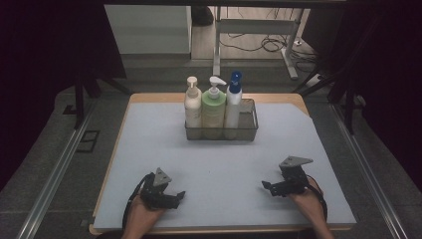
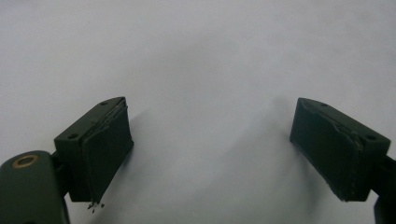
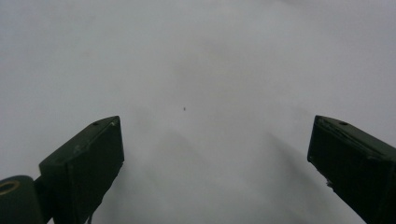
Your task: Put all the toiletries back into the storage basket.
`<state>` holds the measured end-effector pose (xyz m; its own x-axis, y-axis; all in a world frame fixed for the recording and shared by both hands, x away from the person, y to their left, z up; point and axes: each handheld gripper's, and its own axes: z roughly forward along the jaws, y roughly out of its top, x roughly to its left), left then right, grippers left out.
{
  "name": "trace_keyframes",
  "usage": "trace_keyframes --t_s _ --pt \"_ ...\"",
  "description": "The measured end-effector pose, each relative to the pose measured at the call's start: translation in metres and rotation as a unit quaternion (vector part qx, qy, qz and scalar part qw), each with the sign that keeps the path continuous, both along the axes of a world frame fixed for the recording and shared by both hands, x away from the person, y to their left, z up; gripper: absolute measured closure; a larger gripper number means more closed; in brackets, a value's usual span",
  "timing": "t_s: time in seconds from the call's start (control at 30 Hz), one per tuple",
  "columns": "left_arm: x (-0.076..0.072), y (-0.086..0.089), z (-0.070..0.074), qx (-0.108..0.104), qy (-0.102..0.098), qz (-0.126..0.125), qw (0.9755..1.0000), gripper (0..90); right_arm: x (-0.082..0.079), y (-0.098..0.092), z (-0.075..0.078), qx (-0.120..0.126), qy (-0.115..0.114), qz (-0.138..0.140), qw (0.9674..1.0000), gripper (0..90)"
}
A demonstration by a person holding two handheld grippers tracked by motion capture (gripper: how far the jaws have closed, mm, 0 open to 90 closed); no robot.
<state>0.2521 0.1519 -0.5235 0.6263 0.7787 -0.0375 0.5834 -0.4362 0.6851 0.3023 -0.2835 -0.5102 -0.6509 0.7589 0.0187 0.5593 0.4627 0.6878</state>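
Three pump bottles (image 1: 214, 107) upright in basket (image 1: 249, 130), nozzles rightward

The table (image 1: 149, 149) has a pale grey-blue top with a light wooden edge; at 12 o'clock on it stands a dark grey wire basket (image 1: 248, 128); in it the left bottle (image 1: 192, 105) is cream-white with a cream pump, the middle bottle (image 1: 213, 110) is light green with a white pump, and the right bottle (image 1: 232, 107) is white with a blue cap; the left gripper (image 1: 175, 196) at 7 o'clock and the right gripper (image 1: 267, 186) at 5 o'clock are black, each with a grey three-cornered plate; the jaws are black; the floor around is grey.
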Motion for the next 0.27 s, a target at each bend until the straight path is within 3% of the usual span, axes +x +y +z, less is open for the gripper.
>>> trace_keyframes --t_s 0.13,0.27 --pt "-0.0002 -0.0002 -0.0001 0.000 0.000 0.000 1.0000 12.3 -0.0014 -0.0011 -0.0104 -0.004 -0.004 0.000 1.0000 1.3" --pt "-0.0003 -0.0003 -0.0002 0.000 0.000 0.001 1.0000 12.3 -0.0023 -0.0012 -0.0111 -0.004 -0.007 0.000 1.0000 1.2"
